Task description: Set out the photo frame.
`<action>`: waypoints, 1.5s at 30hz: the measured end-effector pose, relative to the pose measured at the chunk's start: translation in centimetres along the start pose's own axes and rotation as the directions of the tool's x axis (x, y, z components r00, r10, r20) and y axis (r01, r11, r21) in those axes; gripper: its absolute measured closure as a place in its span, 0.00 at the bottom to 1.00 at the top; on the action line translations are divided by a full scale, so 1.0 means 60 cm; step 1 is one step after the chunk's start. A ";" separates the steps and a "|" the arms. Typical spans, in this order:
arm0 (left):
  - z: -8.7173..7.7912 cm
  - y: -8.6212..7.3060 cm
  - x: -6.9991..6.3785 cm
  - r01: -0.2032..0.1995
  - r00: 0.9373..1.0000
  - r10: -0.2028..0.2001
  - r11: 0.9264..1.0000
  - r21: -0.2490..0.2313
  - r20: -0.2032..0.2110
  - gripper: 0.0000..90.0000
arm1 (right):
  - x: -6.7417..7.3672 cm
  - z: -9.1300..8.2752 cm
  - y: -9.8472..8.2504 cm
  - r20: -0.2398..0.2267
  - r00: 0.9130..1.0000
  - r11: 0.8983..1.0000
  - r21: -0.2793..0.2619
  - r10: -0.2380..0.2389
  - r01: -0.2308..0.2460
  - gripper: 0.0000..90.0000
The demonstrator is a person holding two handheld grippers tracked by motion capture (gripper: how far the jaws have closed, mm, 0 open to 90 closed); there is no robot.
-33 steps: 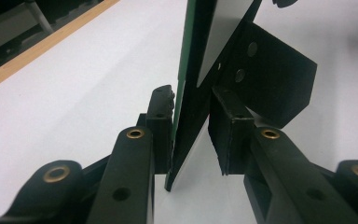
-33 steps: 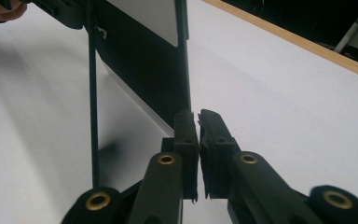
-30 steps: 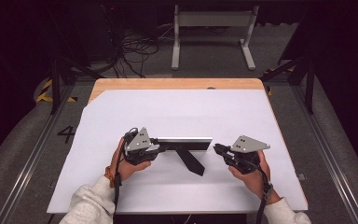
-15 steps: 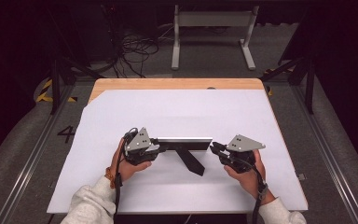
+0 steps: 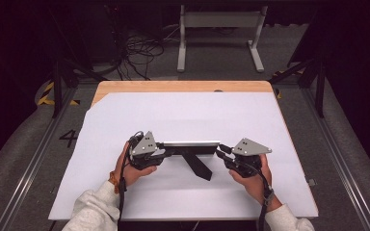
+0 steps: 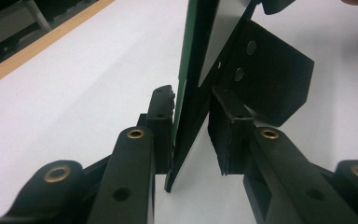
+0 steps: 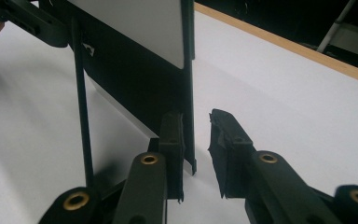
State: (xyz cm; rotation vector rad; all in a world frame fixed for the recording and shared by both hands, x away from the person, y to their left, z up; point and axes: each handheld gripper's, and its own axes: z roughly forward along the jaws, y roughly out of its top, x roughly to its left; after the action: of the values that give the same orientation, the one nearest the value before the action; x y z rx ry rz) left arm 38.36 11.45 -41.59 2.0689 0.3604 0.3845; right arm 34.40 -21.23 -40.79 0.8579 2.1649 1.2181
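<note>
Stands upright near the middle of the table, on the white sheet: a thin frame, propped from behind by a black leg splayed toward the person. Looks set up already, standing on its lower edge and leg.

Left gripper at the frame's left end, clamped on the frame's edge: in the left gripper view both pads seem to press on the dark panel.

Right gripper at the frame's right end, jaws just opening. In the right gripper view, one pad lies against the frame's edge, the other stands clear with a gap, so no grip there now.

Probably left to do: letting go on the left and drawing both grippers away without tipping the frame. Cannot tell whether the leg is fully seated.
</note>
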 end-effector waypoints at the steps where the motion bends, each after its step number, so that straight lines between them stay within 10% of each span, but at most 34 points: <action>1: 0.001 0.000 -0.001 0.000 1.000 0.000 1.000 0.001 0.000 0.79 | 0.000 0.001 0.000 -0.002 1.000 1.000 -0.002 0.002 -0.002 0.83; 33: -0.003 0.001 -0.025 -0.014 1.000 0.014 0.999 0.045 -0.010 0.85 | -0.015 0.039 0.004 0.005 0.998 0.998 -0.008 0.070 -0.070 0.86; 45: -0.023 0.004 -0.035 -0.019 0.999 0.019 0.999 0.027 -0.027 0.80 | -0.008 0.007 0.010 0.001 1.000 0.999 -0.019 0.029 -0.029 1.00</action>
State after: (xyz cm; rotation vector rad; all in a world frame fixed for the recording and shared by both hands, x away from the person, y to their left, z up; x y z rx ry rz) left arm 35.93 11.59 -40.97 2.0962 0.3639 0.4215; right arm 35.16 -21.14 -40.42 0.8847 2.1432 1.2501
